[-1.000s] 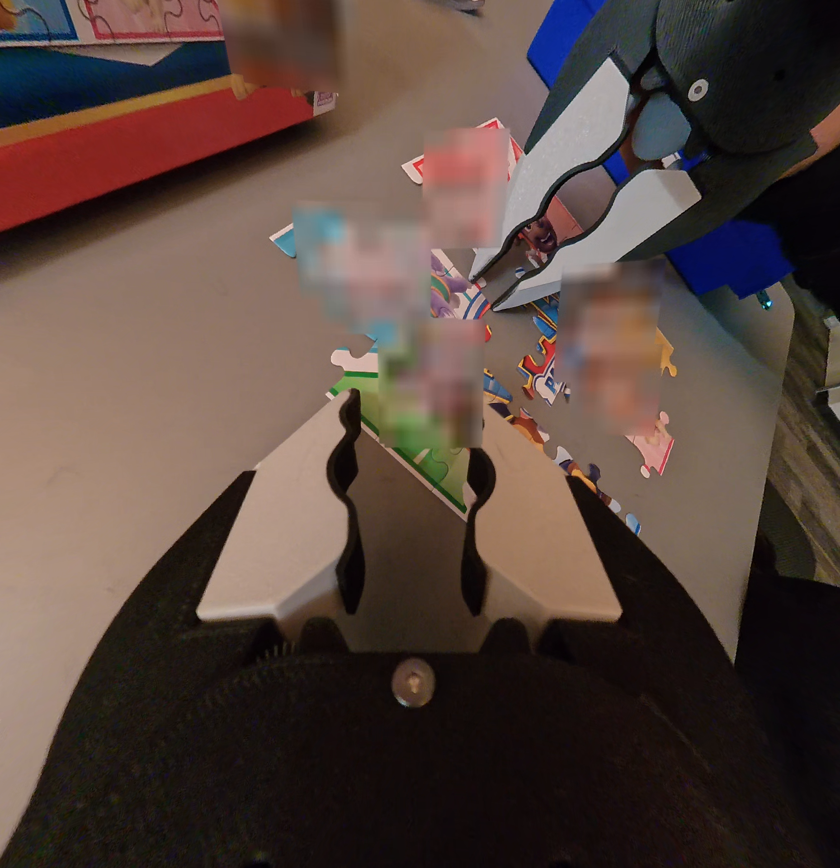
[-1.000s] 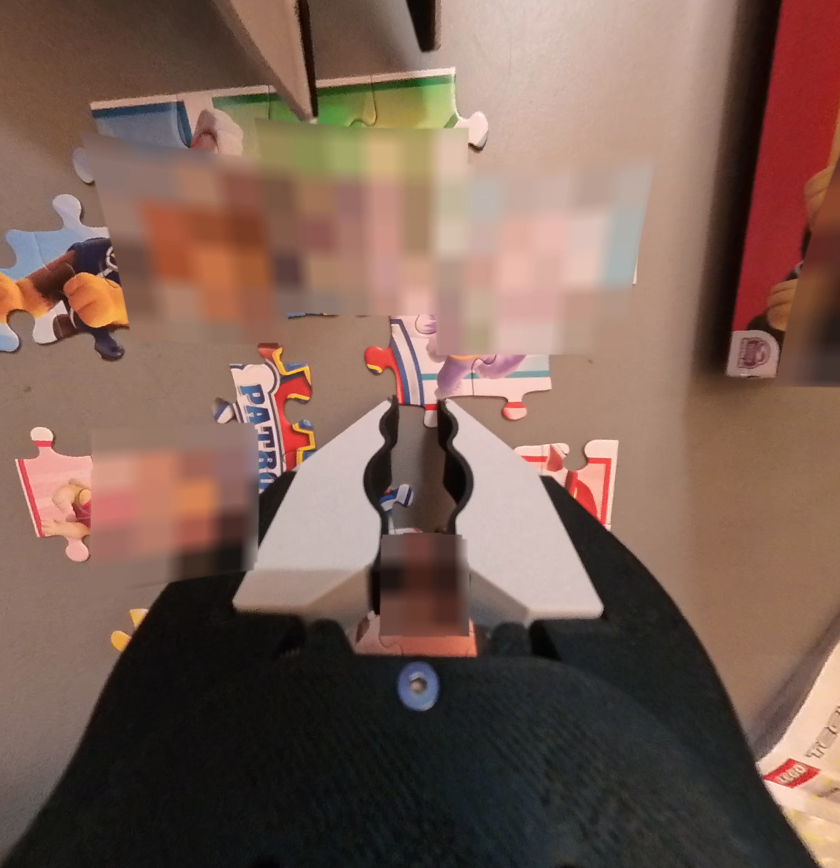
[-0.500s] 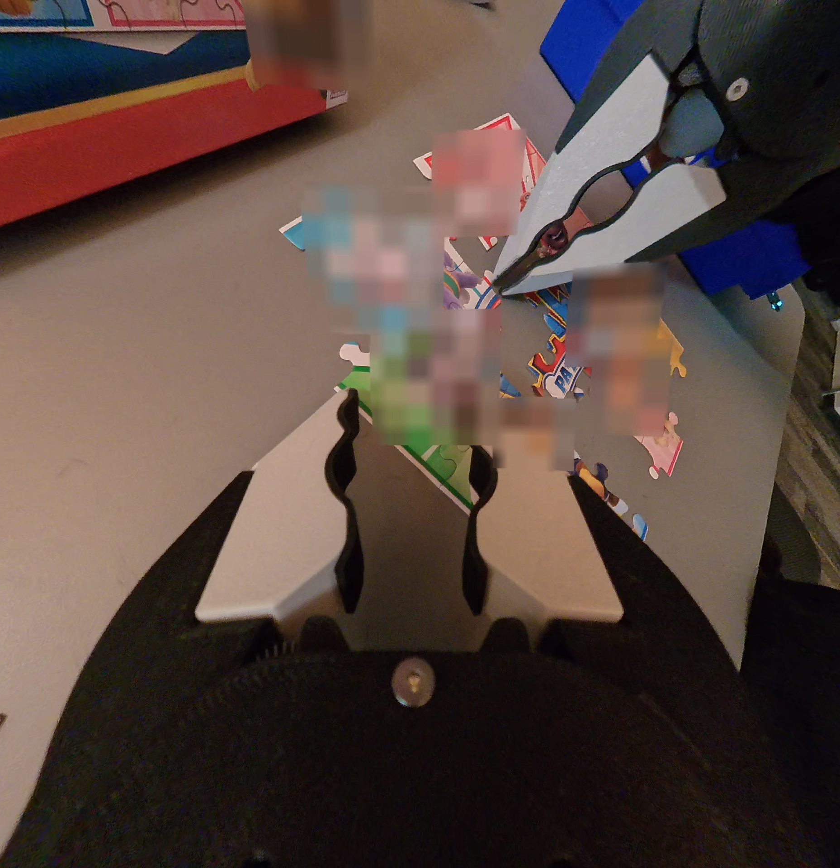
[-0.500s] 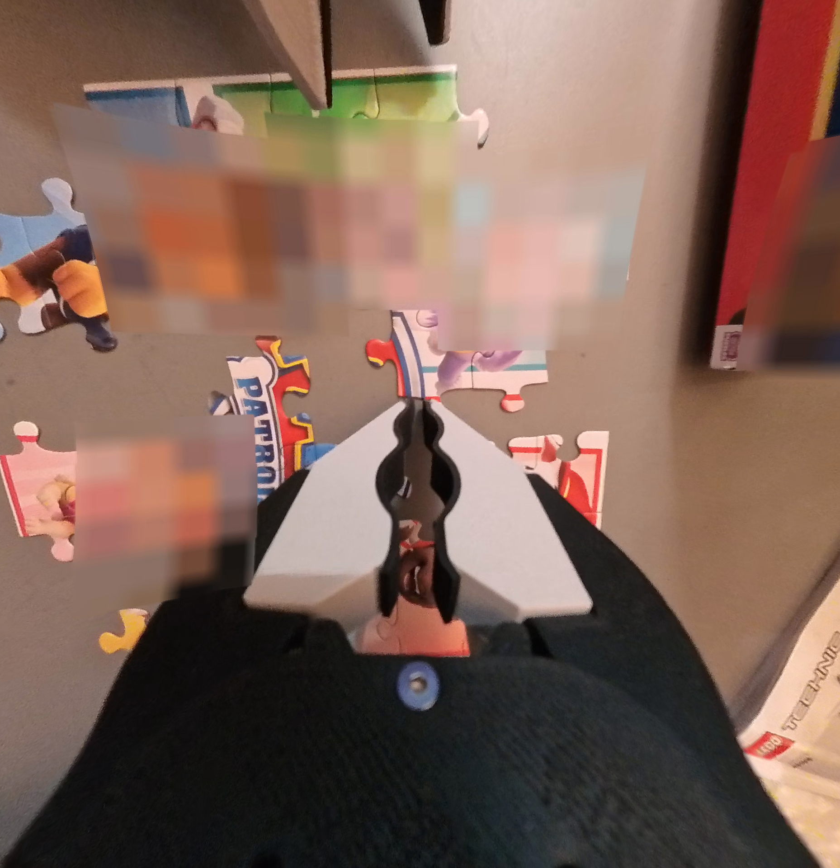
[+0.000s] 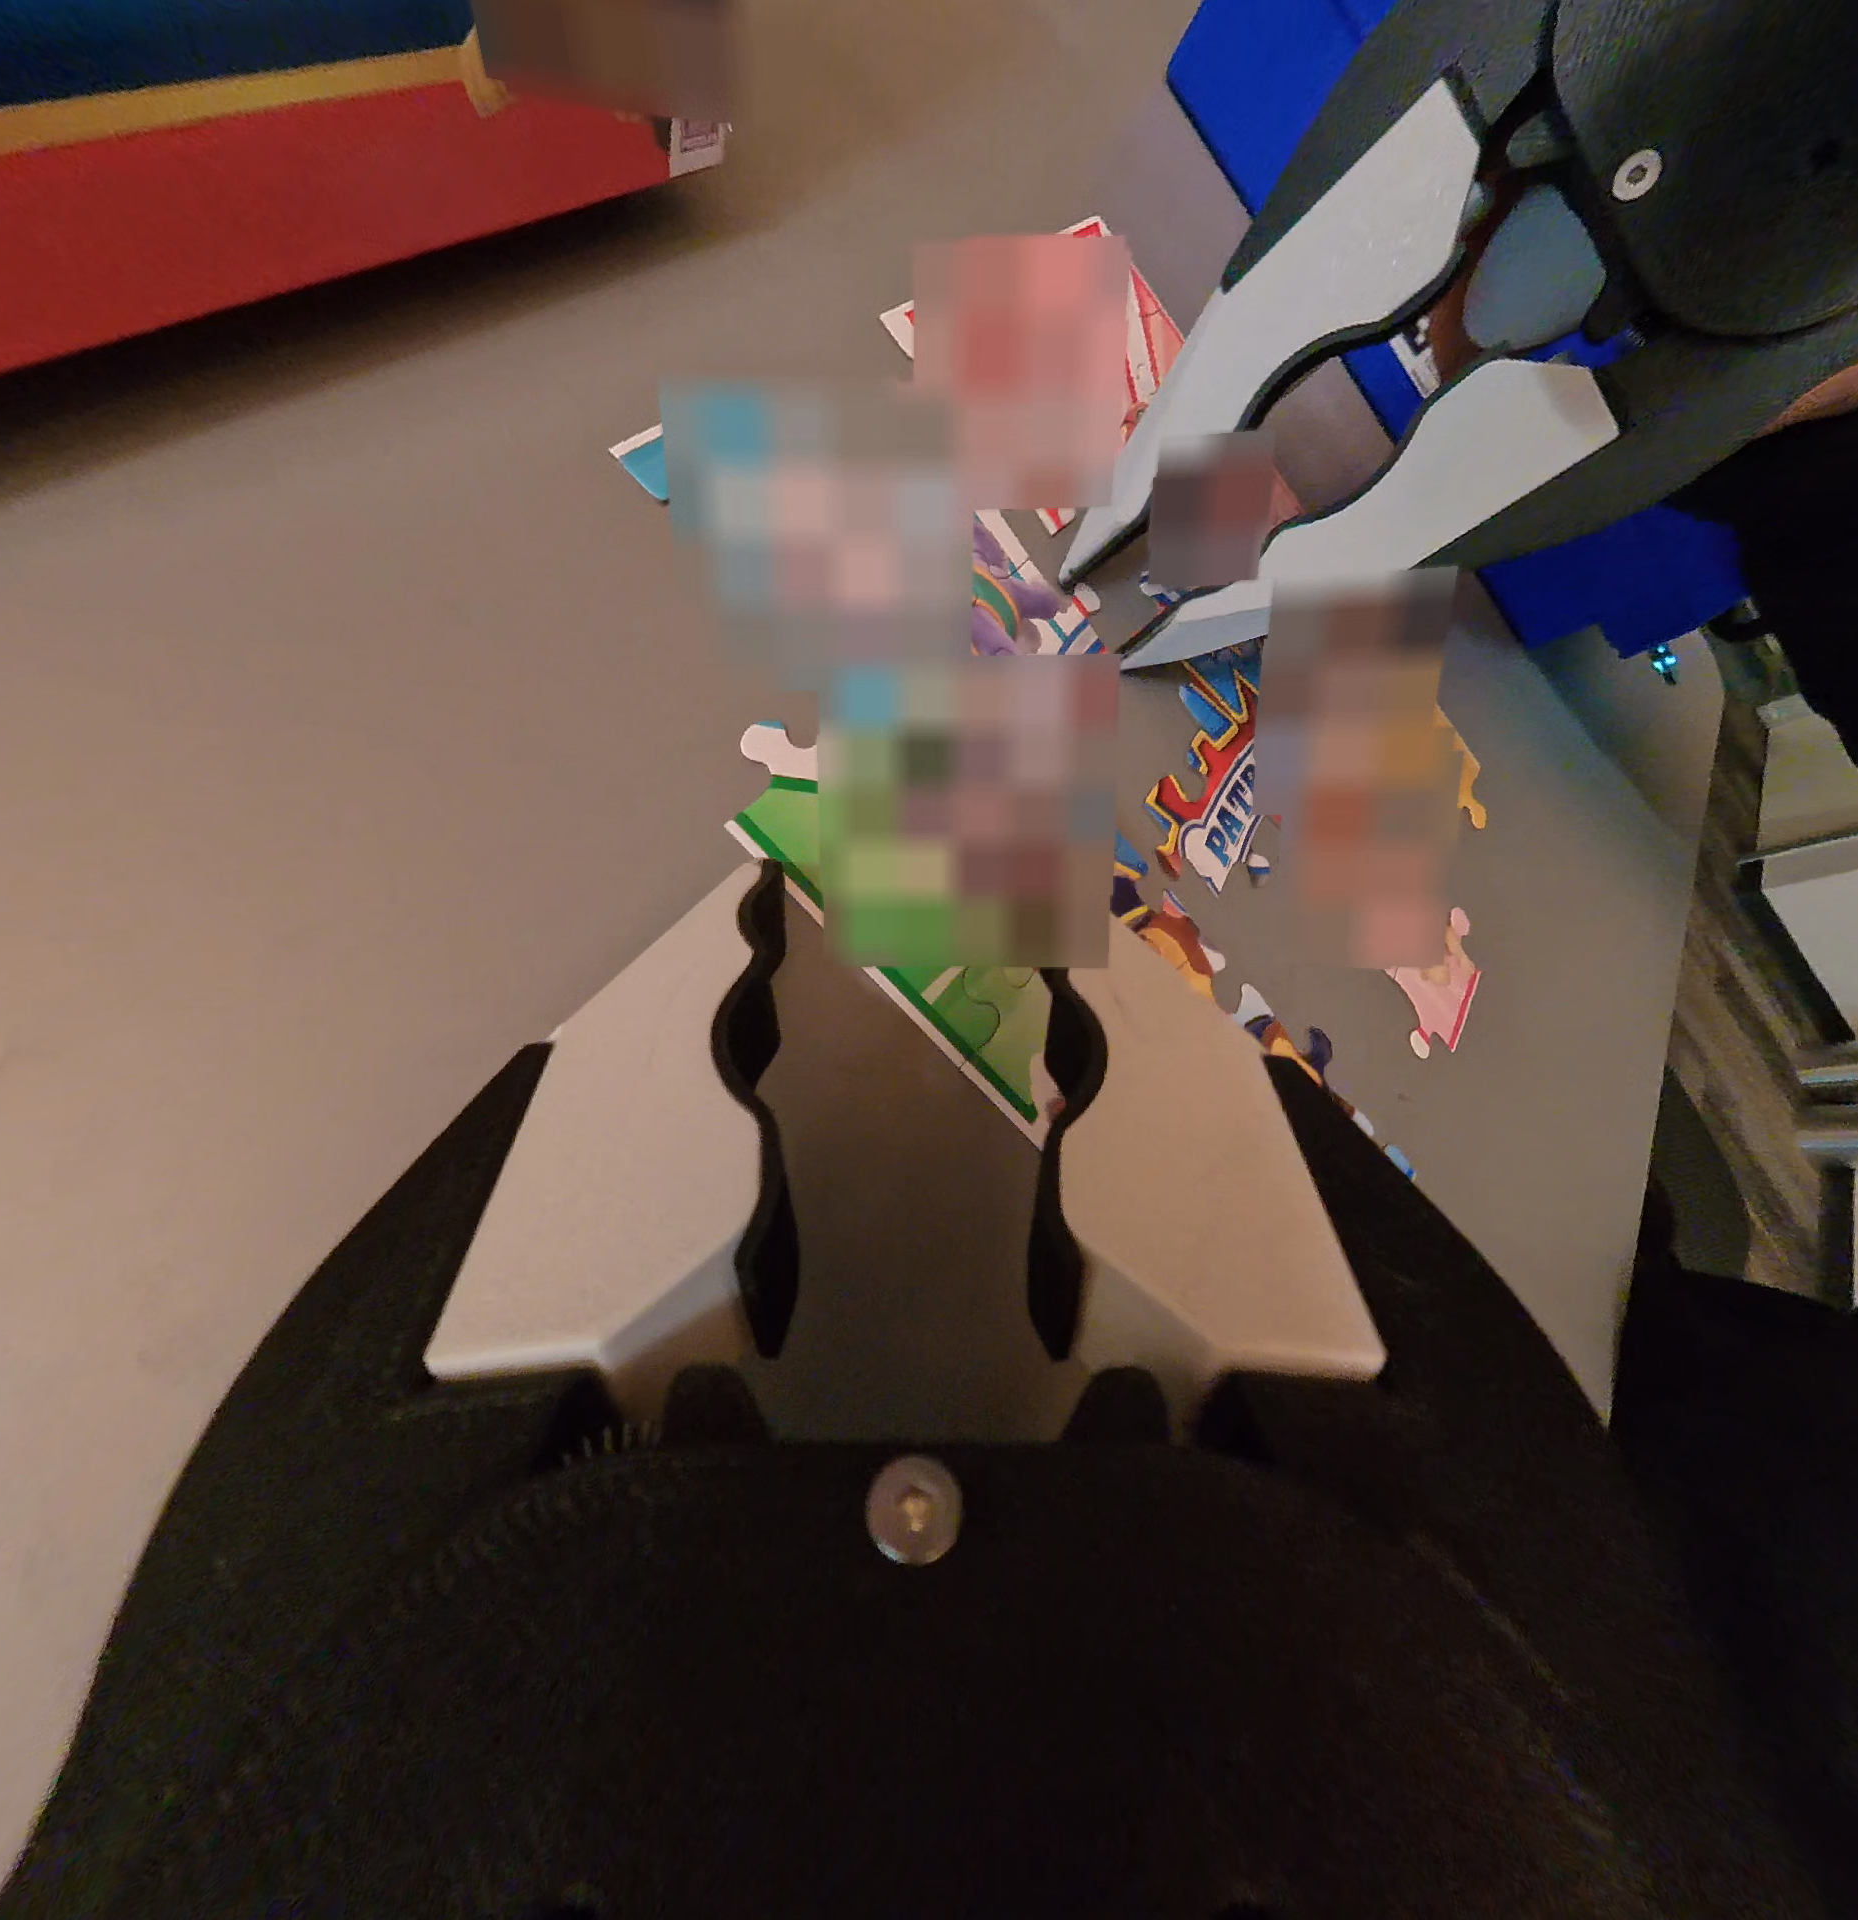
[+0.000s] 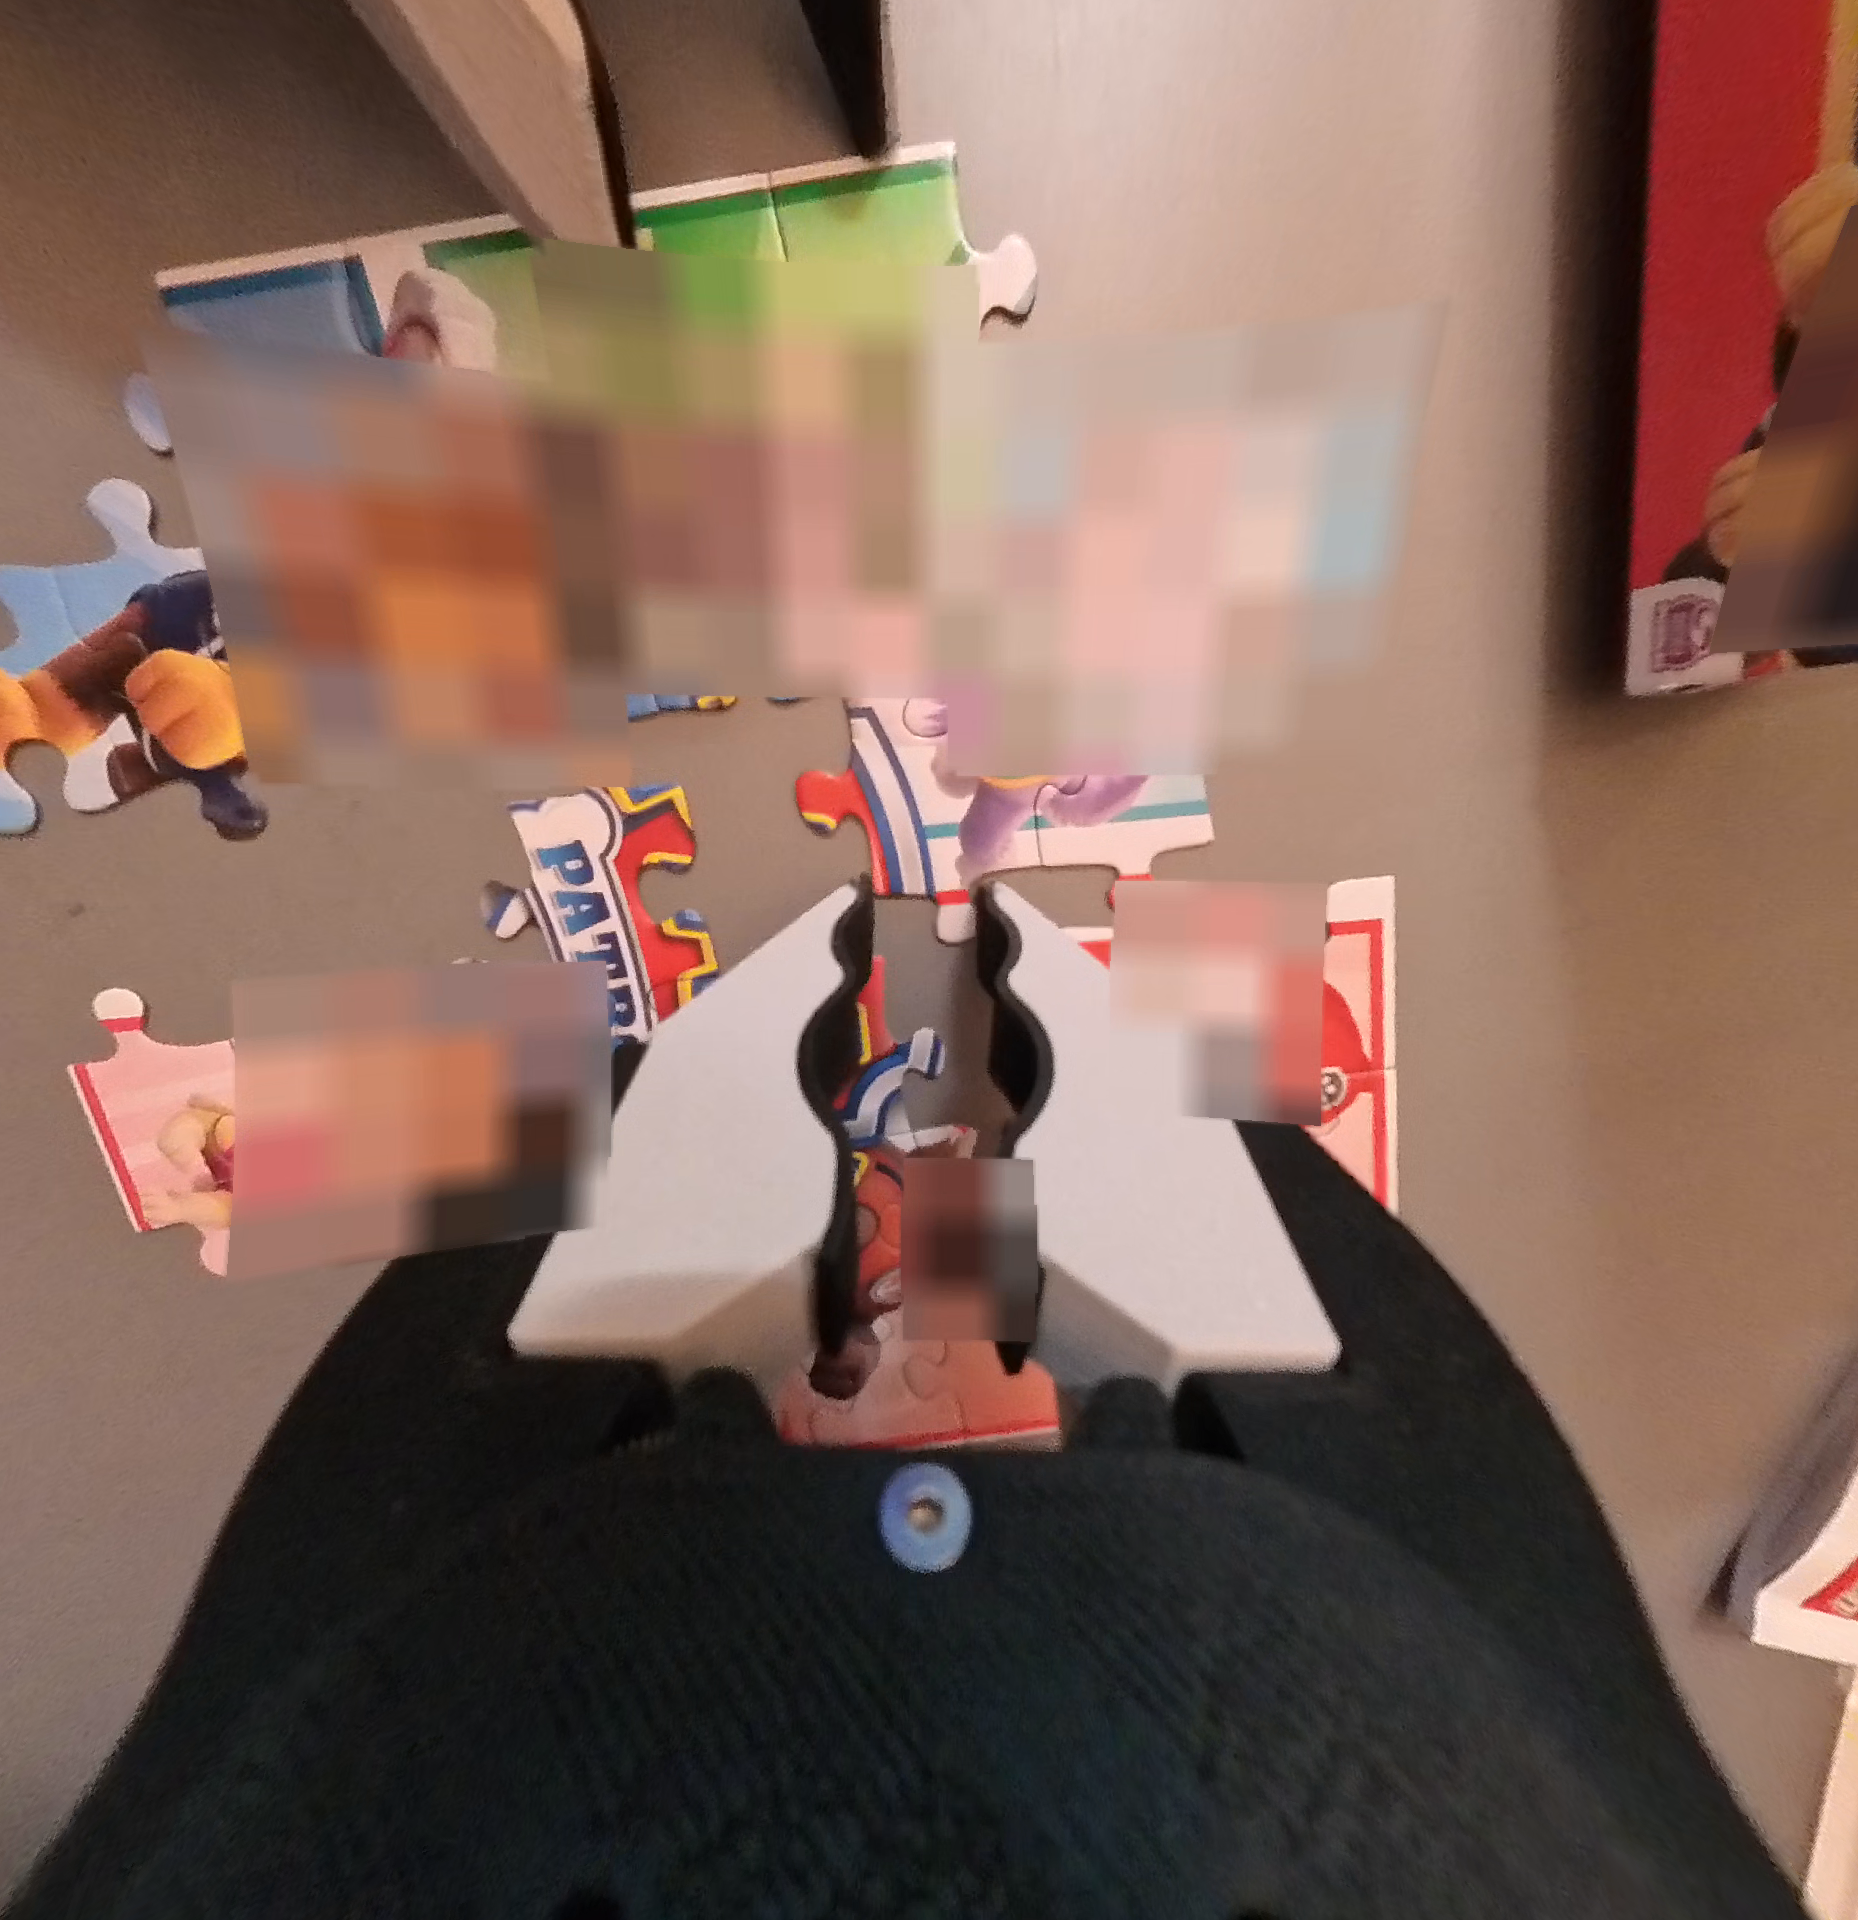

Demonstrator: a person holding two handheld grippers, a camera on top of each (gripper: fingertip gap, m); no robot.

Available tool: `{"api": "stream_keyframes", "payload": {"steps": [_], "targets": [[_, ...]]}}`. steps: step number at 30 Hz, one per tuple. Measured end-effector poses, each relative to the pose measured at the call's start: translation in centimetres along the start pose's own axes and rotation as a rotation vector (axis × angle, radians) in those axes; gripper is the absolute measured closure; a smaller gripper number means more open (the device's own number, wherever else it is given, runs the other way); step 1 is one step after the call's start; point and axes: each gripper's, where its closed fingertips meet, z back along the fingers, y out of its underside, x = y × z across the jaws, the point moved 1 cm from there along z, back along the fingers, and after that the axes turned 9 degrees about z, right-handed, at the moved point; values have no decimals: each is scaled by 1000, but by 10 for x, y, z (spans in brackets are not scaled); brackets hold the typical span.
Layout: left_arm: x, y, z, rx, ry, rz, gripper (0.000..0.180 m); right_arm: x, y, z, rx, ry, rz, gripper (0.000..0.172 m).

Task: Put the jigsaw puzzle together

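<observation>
The left gripper point(image 5: 909, 925) hangs just above the grey tabletop point(image 5: 333, 727) with its jaws well apart and nothing between them; the green border of a joined puzzle section point(image 5: 966, 1018) lies under its right fingertip. The right gripper point(image 6: 925, 899) stands tip-down among the loose pieces, jaws a little apart, and a red, white and blue puzzle piece point(image 6: 889, 1070) shows in the gap. Bare tabletop is visible between that piece and the right pad, so it looks to be lying flat, not clamped. Just beyond the fingertips is a pair of joined pieces with purple and white print point(image 6: 1060, 821), its tab near the right tip. A lettered piece point(image 6: 613, 894) lies just to the left and a pink piece point(image 6: 146, 1122) farther left. A red box point(image 5: 281, 208) sits at the far side of the tabletop, well apart. The pieces look like thin, light, stiff card, probably hard to lift off the flat surface. An edge or tab pinched across the thickness seems the likeliest hold, and joined pieces may come apart if lifted by one end
</observation>
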Motion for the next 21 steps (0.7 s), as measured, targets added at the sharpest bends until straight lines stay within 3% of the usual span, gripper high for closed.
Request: {"api": "stream_keyframes", "payload": {"steps": [15, 17, 21], "targets": [[-2, 0, -2, 0, -2, -21, 133, 2, 0, 1, -14, 13, 5, 158], [-3, 0, -2, -1, -1, -20, 133, 3, -4, 3, -37, 9, 12, 172], [-4, 1, -3, 3, 11, -16, 133, 3, -3, 4, -14, 12, 13, 169]]}}
